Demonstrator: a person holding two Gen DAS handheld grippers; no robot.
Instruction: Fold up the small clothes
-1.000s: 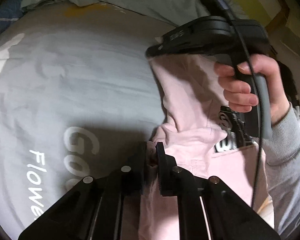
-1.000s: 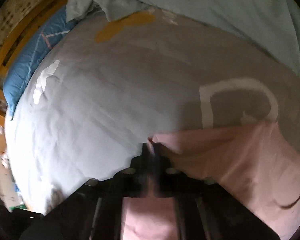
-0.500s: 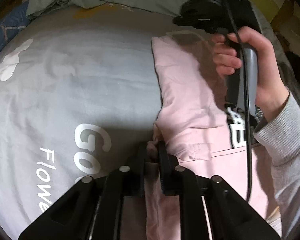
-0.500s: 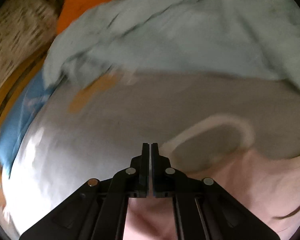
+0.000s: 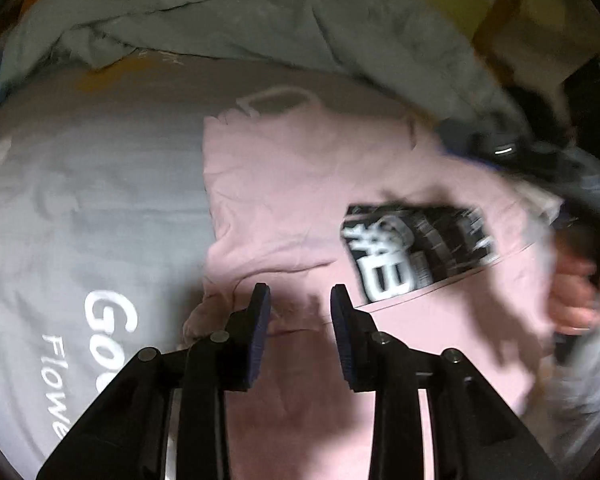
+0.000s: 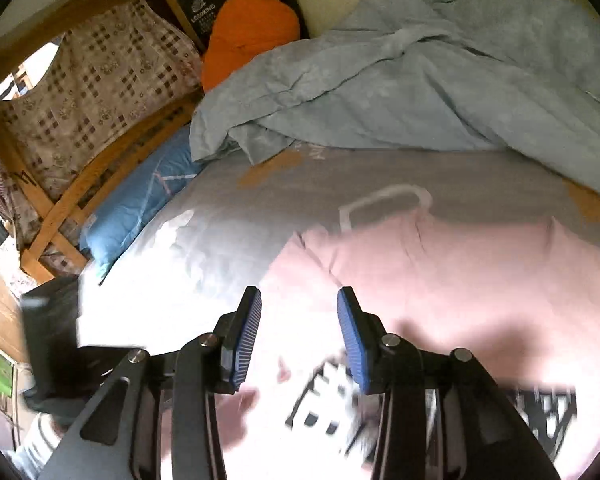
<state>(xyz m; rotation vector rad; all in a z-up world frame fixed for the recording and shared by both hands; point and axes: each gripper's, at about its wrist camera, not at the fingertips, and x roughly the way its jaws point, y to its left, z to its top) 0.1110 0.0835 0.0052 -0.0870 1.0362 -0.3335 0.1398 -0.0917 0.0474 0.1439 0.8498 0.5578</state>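
Note:
A pink T-shirt (image 5: pixel 300 200) with a black-and-white print (image 5: pixel 416 248) lies spread on the grey bed sheet (image 5: pixel 99 184). My left gripper (image 5: pixel 300 304) hovers over the shirt's near left part. Its jaws are opening, and no cloth is pinched between the pads. My right gripper (image 6: pixel 297 308) is lifted over the same pink T-shirt (image 6: pixel 440 272), just above the print (image 6: pixel 328 400). Its jaws are opening too, with nothing held. In the left wrist view, a hand (image 5: pixel 572 300) shows as a blur at the right edge.
A crumpled blue-grey blanket (image 6: pixel 420 80) is heaped along the far side of the bed. On the left are a blue pillow (image 6: pixel 139 200), an orange plush (image 6: pixel 247 36), a checked cushion (image 6: pixel 99 88) and the wooden bed frame (image 6: pixel 79 188).
Both grippers were shut on the pink shirt's edge and have let go and opened. The right gripper has drawn back and up. The folded-over part now lies flat on the bed.

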